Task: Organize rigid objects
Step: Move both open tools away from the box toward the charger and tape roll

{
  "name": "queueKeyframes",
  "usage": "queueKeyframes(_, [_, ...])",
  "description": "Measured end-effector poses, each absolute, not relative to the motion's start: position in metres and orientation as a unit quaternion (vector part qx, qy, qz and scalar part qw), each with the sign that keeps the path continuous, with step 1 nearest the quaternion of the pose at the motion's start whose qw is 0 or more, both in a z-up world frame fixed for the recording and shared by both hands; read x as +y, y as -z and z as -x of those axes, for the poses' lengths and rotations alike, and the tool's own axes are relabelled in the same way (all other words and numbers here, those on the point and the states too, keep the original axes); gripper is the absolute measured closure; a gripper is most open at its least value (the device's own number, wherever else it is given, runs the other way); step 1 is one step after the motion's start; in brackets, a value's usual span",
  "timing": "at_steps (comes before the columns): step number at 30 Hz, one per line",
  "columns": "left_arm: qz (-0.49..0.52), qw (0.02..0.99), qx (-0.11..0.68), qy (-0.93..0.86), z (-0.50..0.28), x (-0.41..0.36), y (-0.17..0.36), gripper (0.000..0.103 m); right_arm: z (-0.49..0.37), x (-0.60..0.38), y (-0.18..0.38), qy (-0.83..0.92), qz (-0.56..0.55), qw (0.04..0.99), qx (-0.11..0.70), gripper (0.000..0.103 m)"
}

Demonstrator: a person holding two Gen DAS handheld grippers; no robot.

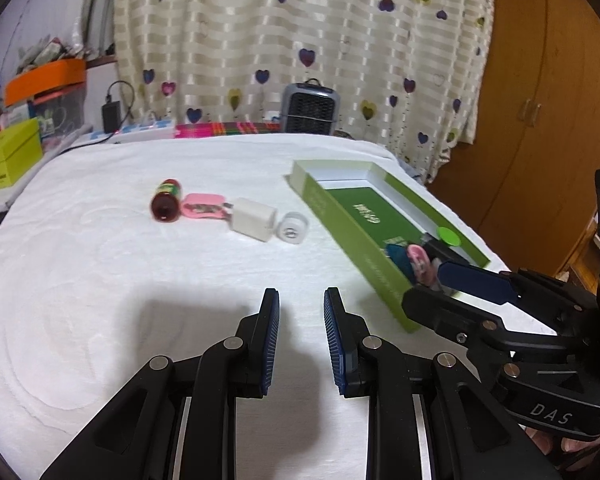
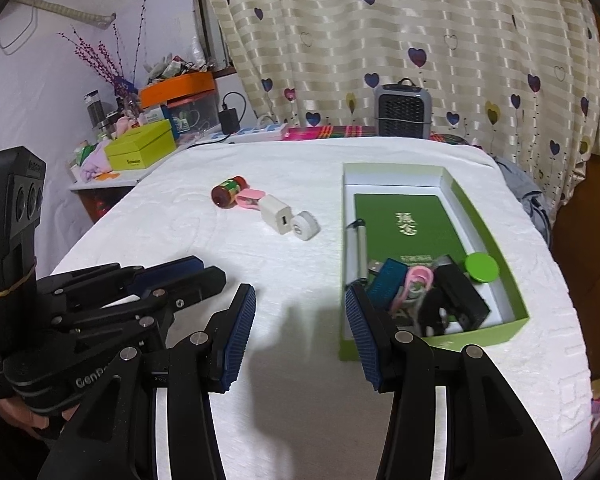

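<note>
The green box (image 2: 516, 280) already holds several items at its near end, among them a green round lid (image 2: 482, 267) and a silver stick (image 2: 358, 254). Four remain in a row on the white cloth (image 2: 280, 320): red bottle (image 1: 166, 200), pink clip (image 1: 203, 207), white charger (image 1: 253, 219), white cap (image 1: 293, 229). The left gripper (image 1: 301, 340) and right gripper (image 2: 300, 336) hover spread and empty. A heart-patterned curtain (image 1: 300, 40) hangs behind.

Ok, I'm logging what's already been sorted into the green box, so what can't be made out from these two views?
- Pile in the green box: right wrist view, the right jaw covers its near-left corner; items overlap.
- Same pile, left wrist view: the box wall and the right gripper hide most of it.
- White round cap: marking too small.
- Red bottle: label blurred.
</note>
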State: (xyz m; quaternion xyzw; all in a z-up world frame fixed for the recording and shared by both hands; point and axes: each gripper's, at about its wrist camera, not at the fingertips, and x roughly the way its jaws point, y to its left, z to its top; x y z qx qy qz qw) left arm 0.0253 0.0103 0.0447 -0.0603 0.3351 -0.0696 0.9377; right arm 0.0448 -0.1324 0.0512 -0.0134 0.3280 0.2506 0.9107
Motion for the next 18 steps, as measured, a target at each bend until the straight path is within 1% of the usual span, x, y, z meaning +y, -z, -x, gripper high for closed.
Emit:
queueKeyframes(10, [0.050,0.937,0.343,0.041,-0.038,0.045,-0.045,0.081,-0.056,-0.110,-0.048,-0.271,0.015,0.904,0.331,0.055])
queueKeyframes(18, [0.046,0.936,0.348,0.040,-0.055,0.058,-0.044,0.081,-0.071,-0.099,-0.046,-0.275,0.014,0.901,0.335,0.055])
